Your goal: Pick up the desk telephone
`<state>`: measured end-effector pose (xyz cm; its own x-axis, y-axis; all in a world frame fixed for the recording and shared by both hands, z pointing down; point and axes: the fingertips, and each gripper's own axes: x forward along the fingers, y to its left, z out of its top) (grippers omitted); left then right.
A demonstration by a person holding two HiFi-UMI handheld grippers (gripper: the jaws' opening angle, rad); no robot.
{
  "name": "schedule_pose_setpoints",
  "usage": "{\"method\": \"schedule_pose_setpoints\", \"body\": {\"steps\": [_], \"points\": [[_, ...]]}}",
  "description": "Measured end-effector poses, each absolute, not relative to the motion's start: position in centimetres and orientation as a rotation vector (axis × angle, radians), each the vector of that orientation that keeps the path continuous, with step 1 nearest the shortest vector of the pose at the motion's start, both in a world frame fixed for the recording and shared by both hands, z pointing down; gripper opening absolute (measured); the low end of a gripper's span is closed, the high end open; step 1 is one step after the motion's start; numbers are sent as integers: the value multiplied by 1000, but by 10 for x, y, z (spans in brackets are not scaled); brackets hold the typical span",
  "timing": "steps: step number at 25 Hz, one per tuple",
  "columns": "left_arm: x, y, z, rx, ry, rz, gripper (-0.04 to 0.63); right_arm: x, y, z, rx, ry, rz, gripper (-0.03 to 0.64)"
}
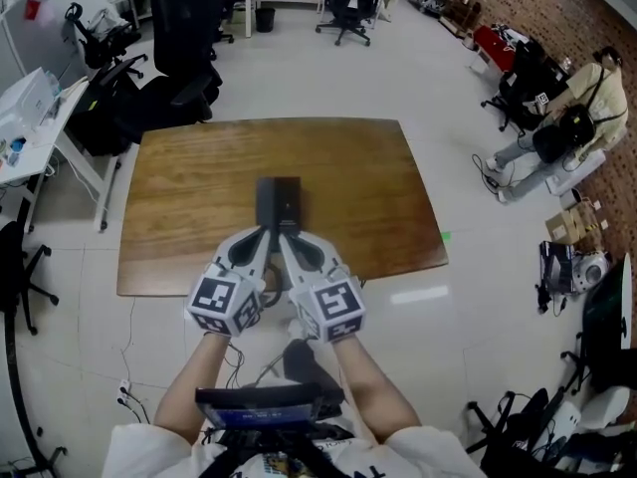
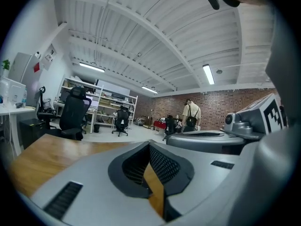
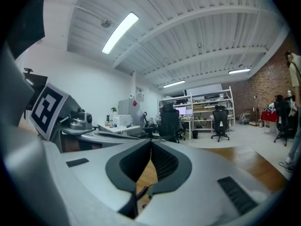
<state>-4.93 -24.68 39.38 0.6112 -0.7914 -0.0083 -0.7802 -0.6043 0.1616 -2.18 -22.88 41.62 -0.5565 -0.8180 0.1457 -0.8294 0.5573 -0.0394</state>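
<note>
Floor (image 1: pixel 418 78) of pale tile spread wide on every side of the wooden table (image 1: pixel 348 167), leaving open passage past its far, left and right edges. A brick wall (image 1: pixel 587 18) ran along the right, where a person (image 1: pixel 582 98) sat among bags. Black office chairs (image 1: pixel 189 28) crowded the table's far left corner, and a white desk (image 1: pixel 40 118) stood at the left. The tabletop was bare brown wood with rounded corners, and its near edge ran under the person's two hands. The desk telephone (image 1: pixel 279 203), a dark oblong, lay on the table's middle line, nearer the person than the far edge, with broad wood to both sides. Its long axis ran from the near edge toward the far edge, one narrow end turned to the person; which end was its front could not be told. The left gripper (image 1: pixel 266 231) and right gripper (image 1: pixel 286 233) met side by side at that near end, both pointing about level across the table. Each had its jaws clenched together on nothing. A dark coiled cord (image 3: pixel 139 193) showed just below the right gripper's tips.
</note>
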Motion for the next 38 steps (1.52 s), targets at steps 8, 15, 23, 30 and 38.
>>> {"method": "schedule_pose_setpoints", "body": {"steps": [8, 15, 23, 30, 38], "points": [[-49, -285, 430, 2624, -1286, -45, 35, -10, -264, 449, 1372, -2643, 267, 72], [-54, -316, 472, 2541, -1248, 58, 98, 13, -293, 479, 1370, -2622, 419, 72], [-72, -351, 525, 2416, -1170, 139, 147, 25, -320, 522, 1318, -2574, 557, 124], [-80, -377, 562, 2338, -1077, 169, 172, 42, -340, 561, 1292, -2556, 800, 124], [-72, -395, 588, 2265, -876, 139, 198, 49, -357, 594, 1155, -2534, 1049, 187]]}}
